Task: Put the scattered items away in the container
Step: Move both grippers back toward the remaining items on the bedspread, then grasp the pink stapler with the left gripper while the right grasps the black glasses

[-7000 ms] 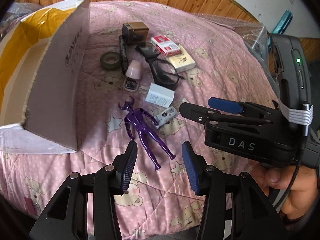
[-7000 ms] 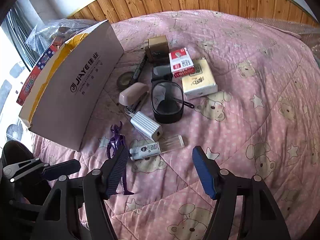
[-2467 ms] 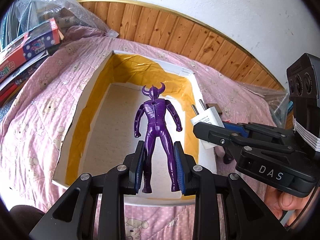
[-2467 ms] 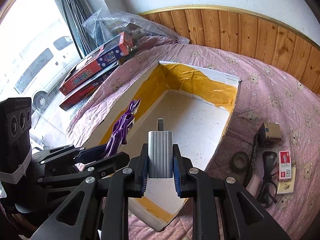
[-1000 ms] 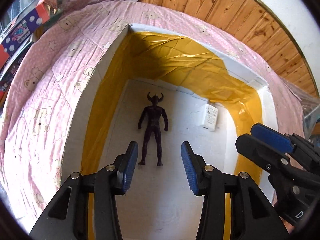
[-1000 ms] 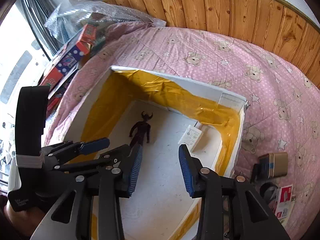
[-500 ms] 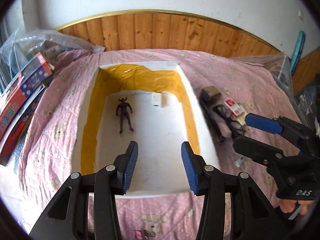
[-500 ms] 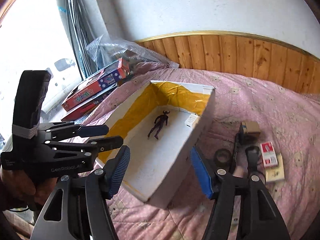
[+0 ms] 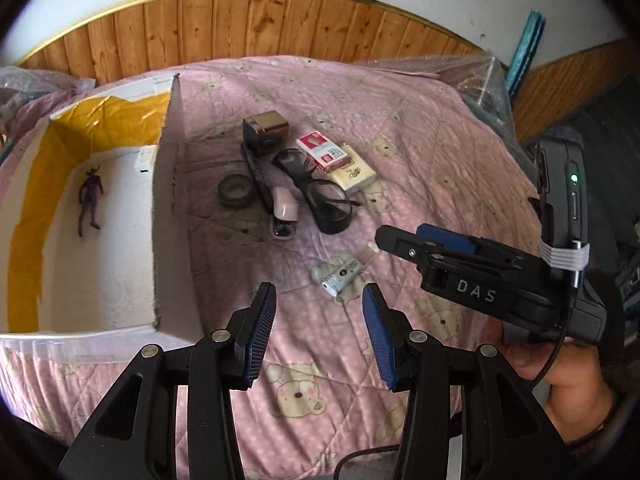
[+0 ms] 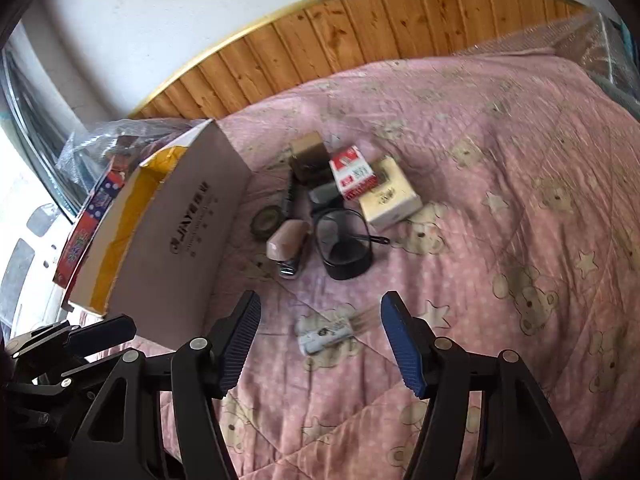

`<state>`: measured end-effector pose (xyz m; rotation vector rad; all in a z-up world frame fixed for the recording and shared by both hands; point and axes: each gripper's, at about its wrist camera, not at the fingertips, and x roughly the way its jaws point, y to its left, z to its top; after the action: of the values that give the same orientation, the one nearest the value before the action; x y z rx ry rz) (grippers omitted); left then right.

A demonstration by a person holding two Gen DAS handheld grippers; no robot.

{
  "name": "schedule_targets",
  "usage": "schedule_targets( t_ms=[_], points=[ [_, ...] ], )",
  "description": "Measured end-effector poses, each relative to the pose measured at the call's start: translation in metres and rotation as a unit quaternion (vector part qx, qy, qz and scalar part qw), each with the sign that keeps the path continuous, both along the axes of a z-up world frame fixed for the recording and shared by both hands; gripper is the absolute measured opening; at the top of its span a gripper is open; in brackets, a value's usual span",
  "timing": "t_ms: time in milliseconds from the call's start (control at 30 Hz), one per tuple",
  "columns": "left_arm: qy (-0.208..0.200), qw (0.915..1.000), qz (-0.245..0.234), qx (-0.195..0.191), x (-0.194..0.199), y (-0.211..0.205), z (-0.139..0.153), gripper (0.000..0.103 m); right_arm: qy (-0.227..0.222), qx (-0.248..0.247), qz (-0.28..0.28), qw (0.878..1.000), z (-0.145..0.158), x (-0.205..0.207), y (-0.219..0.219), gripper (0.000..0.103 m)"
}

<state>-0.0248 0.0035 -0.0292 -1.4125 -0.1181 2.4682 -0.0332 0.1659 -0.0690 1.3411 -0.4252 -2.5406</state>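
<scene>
Pink bedspread (image 9: 400, 128) is filling both views; I am holding both grippers' fingers spread and empty, left gripper (image 9: 319, 334), right gripper (image 10: 320, 340), above a small tube (image 10: 326, 336) at lower centre.

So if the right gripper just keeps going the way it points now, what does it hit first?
Probably the small clear plastic tube with the white label, lying on the pink bear-print quilt. It sits between the open right gripper fingers' line, nearer than the other clutter; depth is uncertain.
</scene>
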Motion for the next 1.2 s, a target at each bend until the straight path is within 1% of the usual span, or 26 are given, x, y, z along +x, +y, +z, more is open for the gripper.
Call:
schedule_targets(
  t_ms=[100,167,300,367,433,467,500,567,633,667,767,933,1000,1033,1067,1100,1133,1167,1200],
  points=[
    [-0.025,0.9995,0.019,0.0,-0.031,0.004,-0.019,0.048,-0.017,0.0,-0.007,1.0,-0.006,-0.009,0.008,0.064],
    [-0.037,0.9989,0.028,0.0,-0.05,0.005,-0.032,0.048,-0.021,0.006,0.001,1.0,-0.005,-0.021,0.007,0.064],
    [-0.053,0.9971,0.051,-0.02,-0.085,0.004,-0.061,0.048,-0.034,0.021,0.032,0.999,-0.005,-0.054,-0.002,0.064],
    [-0.064,0.9957,0.063,-0.023,-0.098,0.001,-0.074,0.048,-0.049,0.009,0.043,0.998,-0.013,-0.07,-0.004,0.064],
    [-0.073,0.9953,0.063,-0.011,-0.109,0.001,-0.086,0.048,-0.071,-0.005,0.051,0.996,-0.025,-0.086,-0.005,0.064],
    [-0.077,0.9949,0.064,-0.012,-0.113,0.002,-0.091,0.048,-0.082,-0.017,0.054,0.995,-0.032,-0.093,-0.006,0.064],
    [-0.078,0.9949,0.064,-0.011,-0.117,0.003,-0.095,0.048,-0.087,-0.027,0.057,0.994,-0.037,-0.1,-0.007,0.064],
    [-0.064,0.9961,0.061,-0.004,-0.122,0.005,-0.1,0.047,-0.095,-0.042,0.065,0.992,-0.047,-0.113,-0.012,0.064],
    [-0.044,0.9969,0.063,-0.018,-0.123,0.006,-0.105,0.033,-0.104,-0.042,0.07,0.991,-0.059,-0.124,-0.018,0.063],
    [-0.037,0.9971,0.063,-0.02,-0.122,0.005,-0.106,0.031,-0.102,-0.039,0.072,0.991,-0.063,-0.126,-0.02,0.053],
    [-0.036,0.9974,0.059,-0.022,-0.11,0.001,-0.105,0.03,-0.103,-0.042,0.073,0.991,-0.064,-0.121,-0.018,0.052],
    [-0.069,0.9963,0.047,-0.019,-0.062,-0.011,-0.1,0.03,-0.134,-0.059,0.05,0.988,-0.059,-0.084,0.002,0.052],
    [-0.085,0.9952,0.045,-0.017,-0.047,-0.013,-0.104,0.031,-0.144,-0.054,0.046,0.987,-0.059,-0.072,0.005,0.053],
    [-0.08,0.9956,0.044,-0.019,-0.042,-0.015,-0.103,0.031,-0.143,-0.044,0.048,0.988,-0.058,-0.069,0.003,0.053],
    [-0.076,0.996,0.042,-0.02,-0.04,-0.017,-0.102,0.032,-0.138,-0.03,0.052,0.989,-0.056,-0.069,0.0,0.055],
    [-0.077,0.996,0.043,-0.014,-0.04,-0.018,-0.103,0.035,-0.132,-0.015,0.056,0.99,-0.054,-0.07,-0.005,0.063],
    [-0.077,0.9959,0.047,-0.005,-0.04,-0.02,-0.102,0.038,-0.123,-0.001,0.061,0.991,-0.051,-0.072,-0.011,0.067],
    [-0.073,0.996,0.053,0.005,-0.041,-0.022,-0.101,0.038,-0.112,0.012,0.068,0.991,-0.048,-0.075,-0.015,0.072],
    [-0.066,0.9962,0.055,0.015,-0.041,-0.021,-0.1,0.038,-0.101,0.025,0.077,0.992,-0.046,-0.079,-0.021,0.072]
  ],
)
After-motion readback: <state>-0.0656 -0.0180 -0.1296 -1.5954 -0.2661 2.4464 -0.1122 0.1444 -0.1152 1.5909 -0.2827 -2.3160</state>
